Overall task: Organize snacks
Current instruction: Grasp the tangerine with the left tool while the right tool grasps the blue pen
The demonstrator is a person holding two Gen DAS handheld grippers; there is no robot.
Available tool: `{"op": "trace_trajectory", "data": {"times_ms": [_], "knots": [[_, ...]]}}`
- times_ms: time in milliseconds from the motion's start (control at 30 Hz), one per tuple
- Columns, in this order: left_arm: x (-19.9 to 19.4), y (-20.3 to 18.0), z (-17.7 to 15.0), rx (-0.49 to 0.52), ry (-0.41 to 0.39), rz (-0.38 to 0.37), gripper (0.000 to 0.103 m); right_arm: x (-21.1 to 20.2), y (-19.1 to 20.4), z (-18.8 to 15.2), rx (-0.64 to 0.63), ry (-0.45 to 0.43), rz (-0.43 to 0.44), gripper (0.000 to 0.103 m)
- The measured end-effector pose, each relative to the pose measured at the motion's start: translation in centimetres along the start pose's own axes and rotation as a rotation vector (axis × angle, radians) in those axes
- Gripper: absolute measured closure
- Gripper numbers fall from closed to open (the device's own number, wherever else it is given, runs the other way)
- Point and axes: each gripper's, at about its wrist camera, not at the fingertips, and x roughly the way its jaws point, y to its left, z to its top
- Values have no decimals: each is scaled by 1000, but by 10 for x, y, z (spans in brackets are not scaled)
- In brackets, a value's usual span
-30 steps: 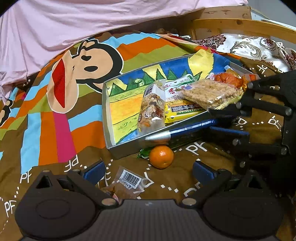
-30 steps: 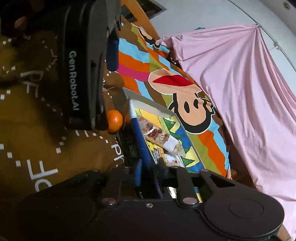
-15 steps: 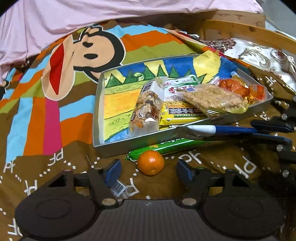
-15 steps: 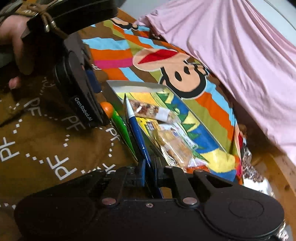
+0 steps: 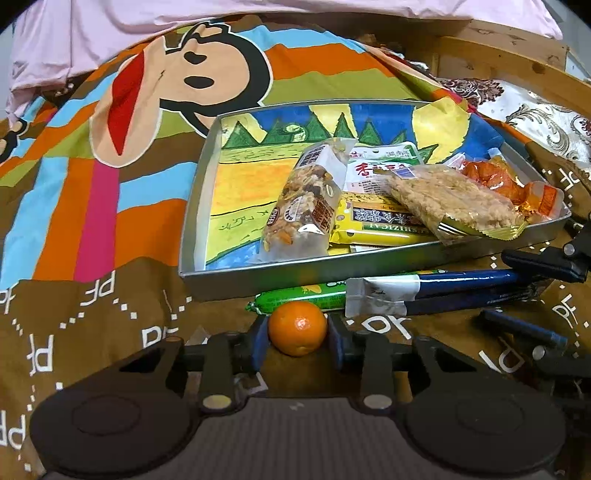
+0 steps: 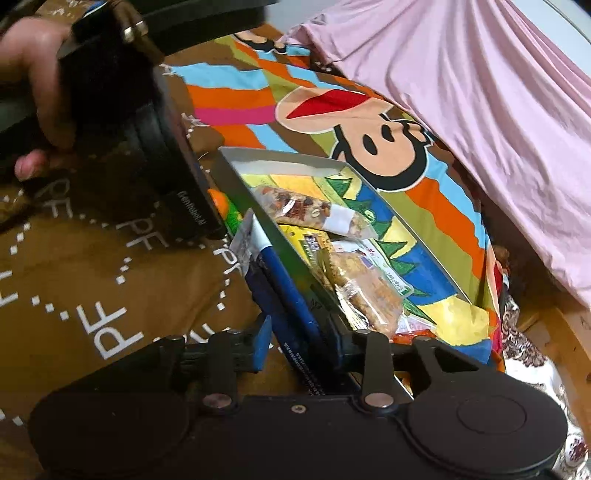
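A small orange mandarin lies on the brown bedspread just before the metal tray. My left gripper is closing, and its blue pads touch the fruit on both sides. A long blue-and-white snack packet lies along the tray's near wall, with a green sausage stick beside it. My right gripper is opening; its pads stand apart on either side of the packet's end. Inside the tray lie a nut bar, a rice-crisp bar, a yellow packet and orange snacks.
A cartoon-monkey striped blanket covers the bed, with pink cloth behind it. A wooden bed frame runs along the back right. A person's hand holds the left gripper. A clear wrapper peeks out beside my left finger.
My left gripper moved up to the mandarin and narrowed from wide open onto it. My right gripper, shut on the blue packet before, has spread its fingers, and the packet lies on the bedspread.
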Motion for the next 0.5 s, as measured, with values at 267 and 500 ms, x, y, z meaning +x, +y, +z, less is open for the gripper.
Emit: {"op": "trace_trajectory", "data": {"times_ms": [267, 500], "knots": [[-10, -6, -4, -71, -12, 46, 67, -2, 0, -9, -38, 13, 10, 72], [-13, -7, -3, -92, -14, 64, 67, 16, 9, -8, -56, 9, -15, 84]]}}
